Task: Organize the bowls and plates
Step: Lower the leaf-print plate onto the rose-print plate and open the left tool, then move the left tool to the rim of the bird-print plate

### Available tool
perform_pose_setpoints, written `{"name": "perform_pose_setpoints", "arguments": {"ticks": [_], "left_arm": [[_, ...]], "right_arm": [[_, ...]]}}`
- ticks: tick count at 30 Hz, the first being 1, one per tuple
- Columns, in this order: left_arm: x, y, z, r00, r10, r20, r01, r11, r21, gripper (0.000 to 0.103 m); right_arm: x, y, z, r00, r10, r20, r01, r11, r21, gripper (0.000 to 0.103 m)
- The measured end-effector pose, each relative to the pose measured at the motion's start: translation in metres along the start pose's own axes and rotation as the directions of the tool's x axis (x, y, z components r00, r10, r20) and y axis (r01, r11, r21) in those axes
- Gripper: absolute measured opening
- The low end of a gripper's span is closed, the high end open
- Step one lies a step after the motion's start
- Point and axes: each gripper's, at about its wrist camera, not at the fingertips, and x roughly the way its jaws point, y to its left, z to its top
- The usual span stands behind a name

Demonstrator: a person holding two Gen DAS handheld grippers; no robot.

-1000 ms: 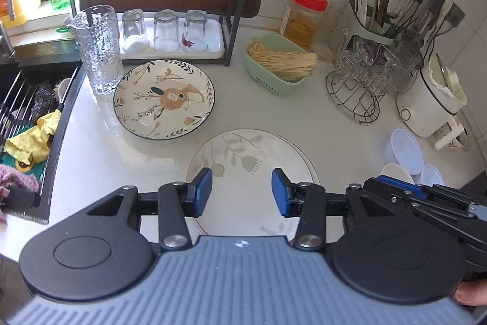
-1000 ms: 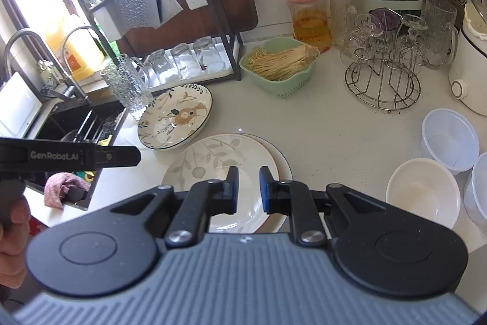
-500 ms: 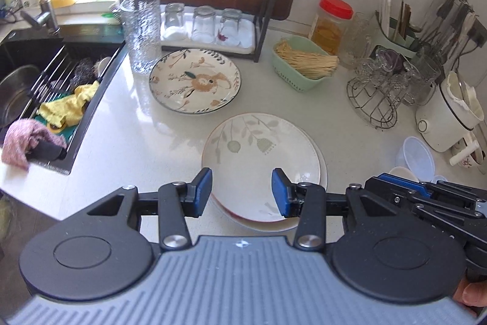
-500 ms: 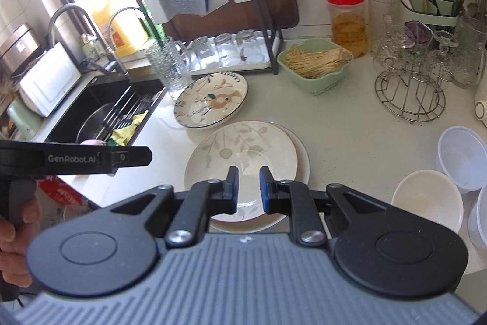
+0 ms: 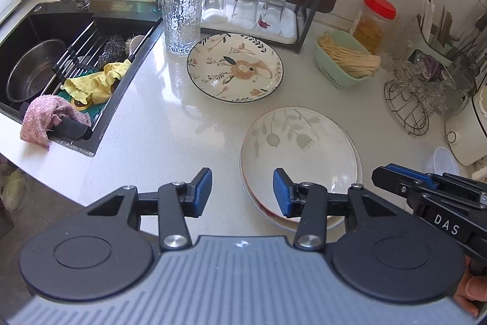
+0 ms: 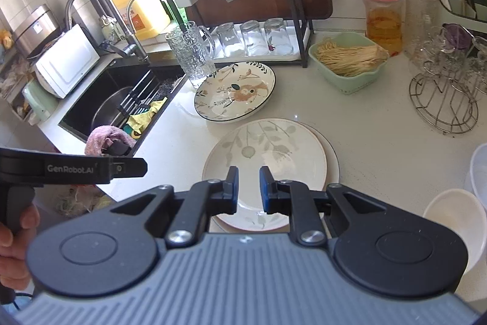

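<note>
So far two leaf plates (image 5: 299,142) are stacked; the floral plate (image 5: 234,67) and bowls (image 6: 453,218) remain. My left gripper (image 5: 242,192) is half open and empty, and the right gripper (image 6: 247,189) is closed, holding nothing.

To your left: black sink (image 5: 18,29) holding a steel pot (image 5: 29,69), a yellow cloth (image 5: 94,79), and a pink rag (image 5: 45,118) draped over its rim. A textured glass pitcher (image 5: 181,12) stands beside three upturned glasses (image 5: 245,8) on a white tray. Green basket of noodles (image 5: 347,61) sits near a red-lidded jar (image 5: 376,20); wire rack (image 5: 408,108) at right.
</note>
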Motion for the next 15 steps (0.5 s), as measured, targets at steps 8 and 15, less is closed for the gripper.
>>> {"name": "perform_pose_setpoints", "arguments": {"ticks": [8, 15], "left_arm": [[0.035, 0.017, 0.048, 0.998, -0.068, 0.003, 0.068, 0.997, -0.024, 0.051], [0.072, 0.043, 0.079, 0.997, -0.073, -0.015, 0.072, 0.996, -0.060, 0.056]], "right_arm": [[0.034, 0.005, 0.031, 0.999, -0.041, -0.010, 0.041, 0.999, 0.000, 0.018], [0.069, 0.011, 0.062, 0.998, -0.055, -0.030, 0.054, 0.998, -0.045, 0.019]]}}
